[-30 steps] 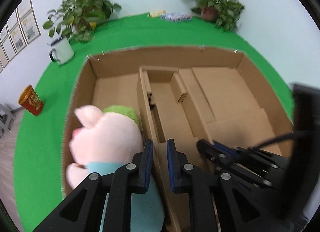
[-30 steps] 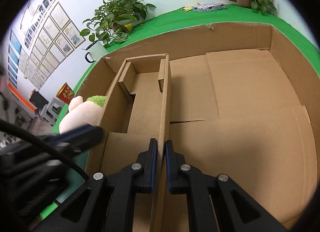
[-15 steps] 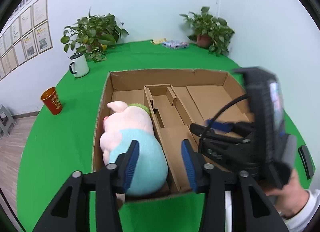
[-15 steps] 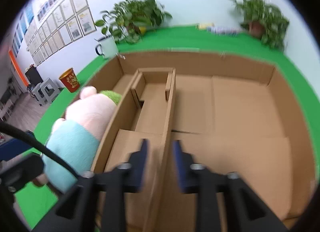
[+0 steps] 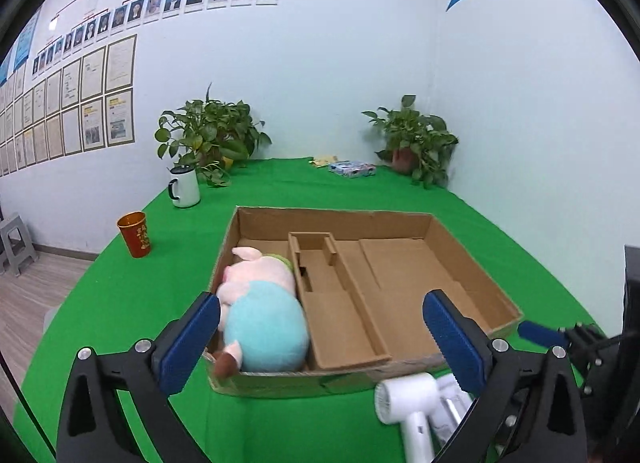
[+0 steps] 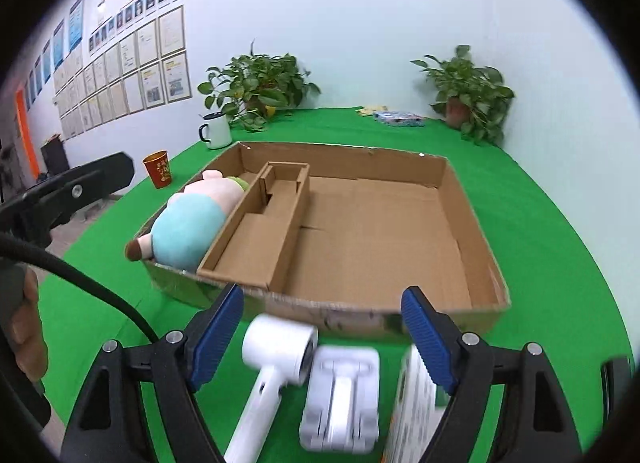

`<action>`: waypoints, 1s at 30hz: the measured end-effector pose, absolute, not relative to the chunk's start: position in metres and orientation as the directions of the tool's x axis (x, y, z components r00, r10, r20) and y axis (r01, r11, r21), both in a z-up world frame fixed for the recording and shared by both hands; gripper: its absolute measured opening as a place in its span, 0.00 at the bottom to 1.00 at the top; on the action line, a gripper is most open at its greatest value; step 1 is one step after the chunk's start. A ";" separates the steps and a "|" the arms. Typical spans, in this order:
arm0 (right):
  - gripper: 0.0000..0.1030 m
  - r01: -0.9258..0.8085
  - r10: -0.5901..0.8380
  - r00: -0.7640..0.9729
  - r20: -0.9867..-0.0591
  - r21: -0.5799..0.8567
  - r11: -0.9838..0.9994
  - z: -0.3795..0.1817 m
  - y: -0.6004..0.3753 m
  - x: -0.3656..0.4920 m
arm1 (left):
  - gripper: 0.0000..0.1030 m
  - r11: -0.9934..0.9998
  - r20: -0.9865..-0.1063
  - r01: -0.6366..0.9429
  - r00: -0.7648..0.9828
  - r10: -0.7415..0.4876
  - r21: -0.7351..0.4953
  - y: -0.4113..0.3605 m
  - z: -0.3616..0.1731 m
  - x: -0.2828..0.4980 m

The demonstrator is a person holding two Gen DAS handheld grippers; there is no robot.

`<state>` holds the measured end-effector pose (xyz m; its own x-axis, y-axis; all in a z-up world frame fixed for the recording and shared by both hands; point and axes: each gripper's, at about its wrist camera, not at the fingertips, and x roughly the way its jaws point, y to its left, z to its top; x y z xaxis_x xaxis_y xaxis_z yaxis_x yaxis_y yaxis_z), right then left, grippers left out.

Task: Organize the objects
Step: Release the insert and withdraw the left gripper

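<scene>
A shallow cardboard box (image 5: 472, 263) (image 6: 476, 219) with dividers sits on the green table. A pink plush pig in a teal shirt (image 5: 260, 303) (image 6: 192, 219) lies in its left compartment. A white hair dryer (image 6: 276, 355) (image 5: 408, 403), a white folded stand (image 6: 342, 395) and a white carton (image 6: 414, 407) lie in front of the box. My left gripper (image 5: 324, 339) is open and empty, above the box's near edge. My right gripper (image 6: 322, 339) is open and empty, above the hair dryer and stand.
A red cup (image 5: 135, 234) (image 6: 159, 169) and a white mug (image 5: 183, 192) (image 6: 216, 130) stand left of the box. Two potted plants (image 5: 212, 139) (image 5: 416, 143) and a blue packet (image 5: 352, 168) are at the table's far edge. A grey stool (image 5: 16, 239) is on the floor.
Both grippers opened, letting go of the box's cardboard dividers, and pulled back and up from the box. The hair dryer, stand and carton came into view.
</scene>
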<state>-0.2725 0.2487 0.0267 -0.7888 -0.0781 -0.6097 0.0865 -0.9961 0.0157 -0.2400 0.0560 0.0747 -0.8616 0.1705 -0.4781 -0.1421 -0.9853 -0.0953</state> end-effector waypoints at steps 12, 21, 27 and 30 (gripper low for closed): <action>0.79 0.003 -0.016 -0.779 -0.626 0.021 -1.000 0.023 0.254 -0.229 | 0.99 -0.976 -0.449 -0.177 -0.867 0.215 -0.125 0.080 0.085 -0.171; 0.28 -0.016 0.036 -0.784 -0.620 -0.038 -0.999 0.019 0.251 -0.201 | 0.40 -0.990 -0.492 -0.098 -0.860 0.136 -0.104 0.082 0.072 -0.161; 0.68 -0.030 0.031 -0.787 -0.616 -0.011 -0.999 0.020 0.256 -0.194 | 0.25 -0.988 -0.548 -0.127 -0.822 0.154 -0.088 0.088 0.057 -0.164; 0.81 -0.041 0.041 -0.791 -0.611 -0.014 -0.999 0.020 0.258 -0.193 | 0.99 -0.990 -0.541 -0.098 -0.830 0.139 -0.103 0.083 0.055 -0.166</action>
